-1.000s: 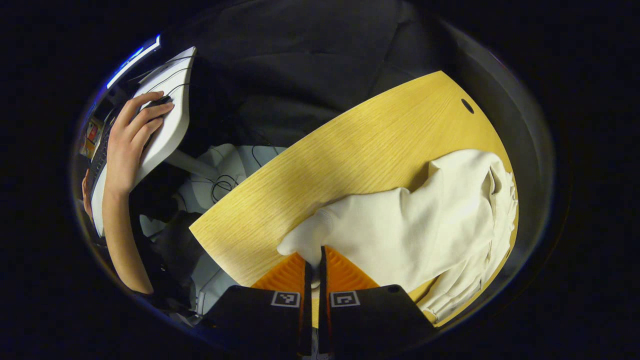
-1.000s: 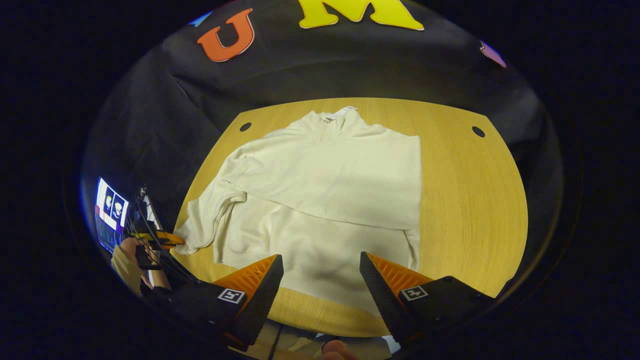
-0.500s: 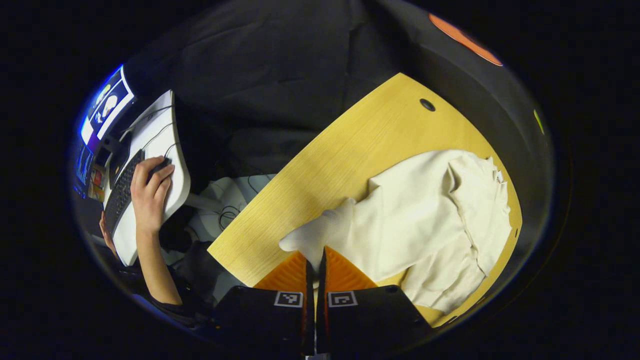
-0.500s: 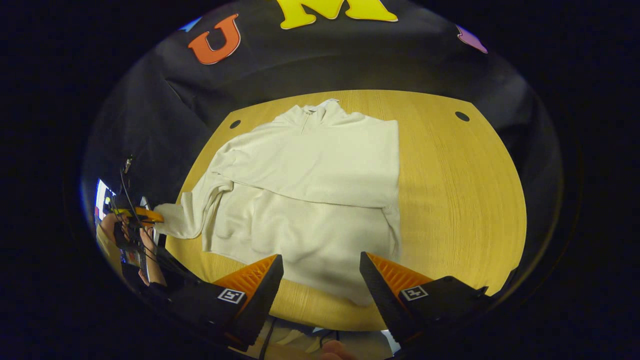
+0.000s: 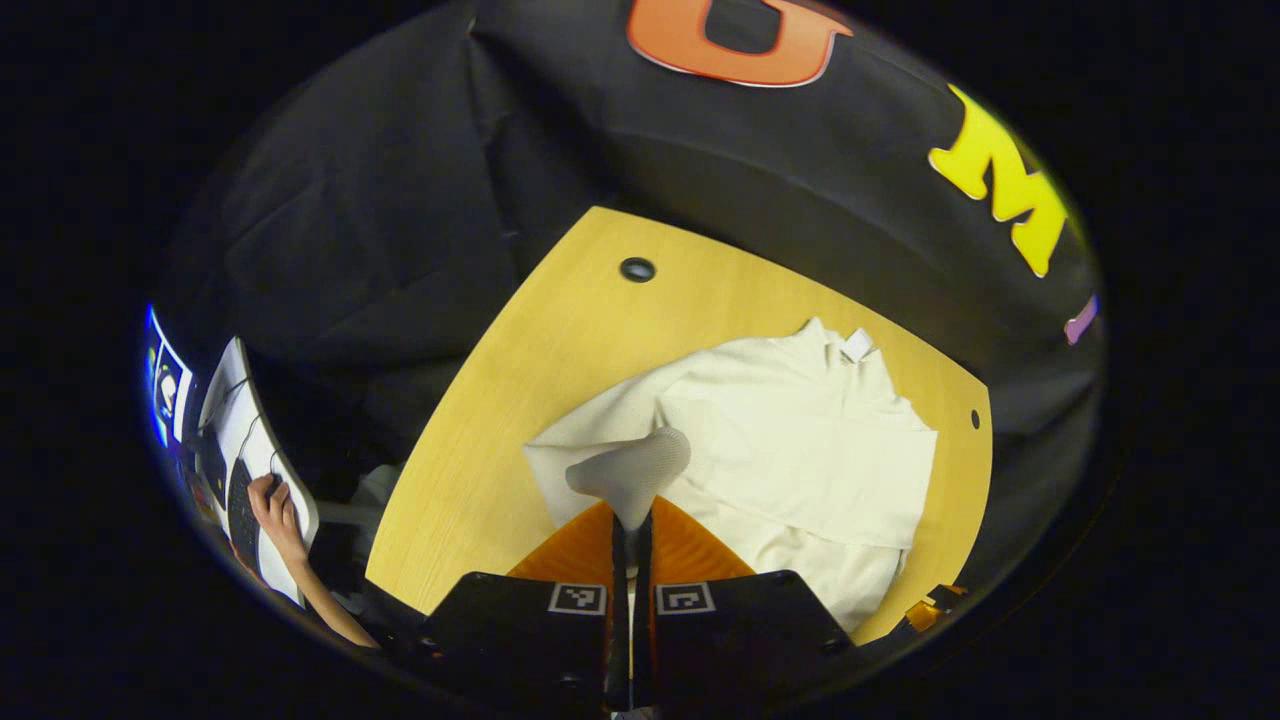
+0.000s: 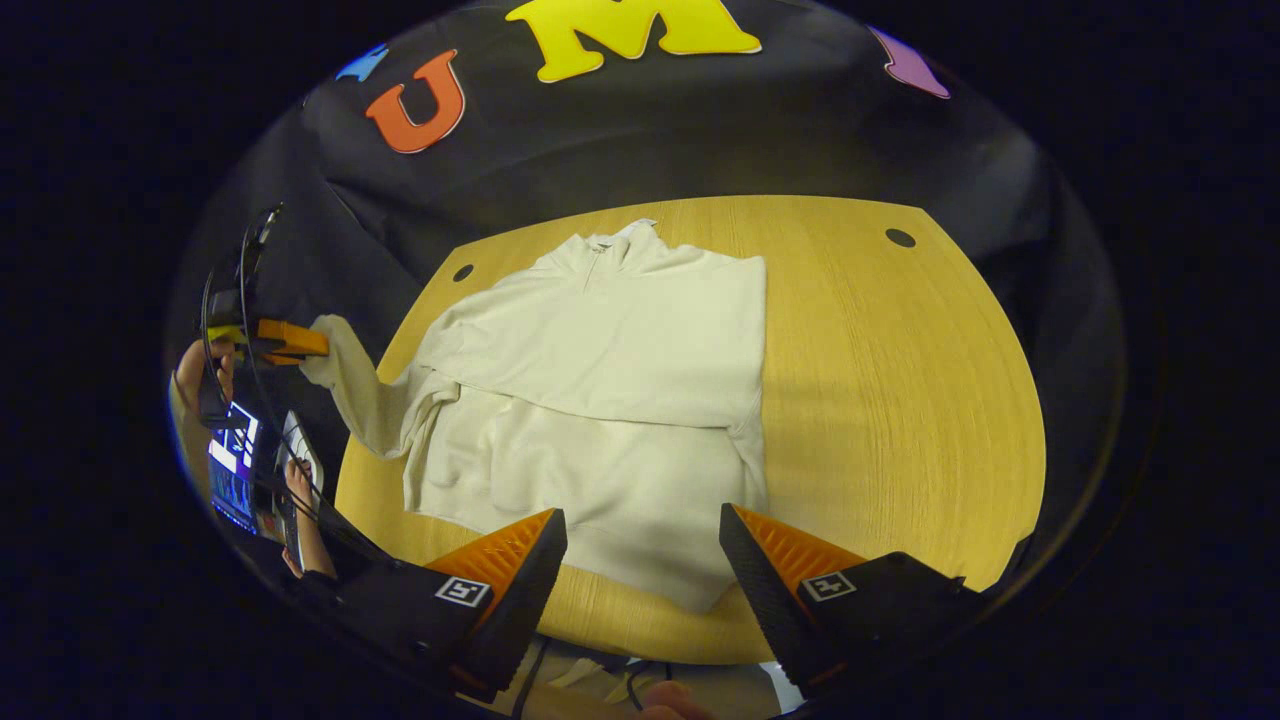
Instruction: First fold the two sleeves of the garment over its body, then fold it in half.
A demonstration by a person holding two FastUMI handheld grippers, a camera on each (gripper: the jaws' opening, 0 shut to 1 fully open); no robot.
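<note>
Left tongs (image 5: 630, 520) pinched on the cuff (image 5: 640, 465) of a cream sweater (image 6: 600, 400), sleeve lifted clear of the counter (image 6: 900, 400); right tongs (image 6: 640, 545) spread wide, hovering just before the sweater's hem, other sleeve lying folded across its body.

Recording booth: black cloth wall (image 6: 700, 130), wooden table (image 6: 900, 380) (monitor (image 6: 232, 470) nearby).

A cream garment (image 6: 600, 400) lies spread on the wooden table (image 6: 900, 400).
</note>
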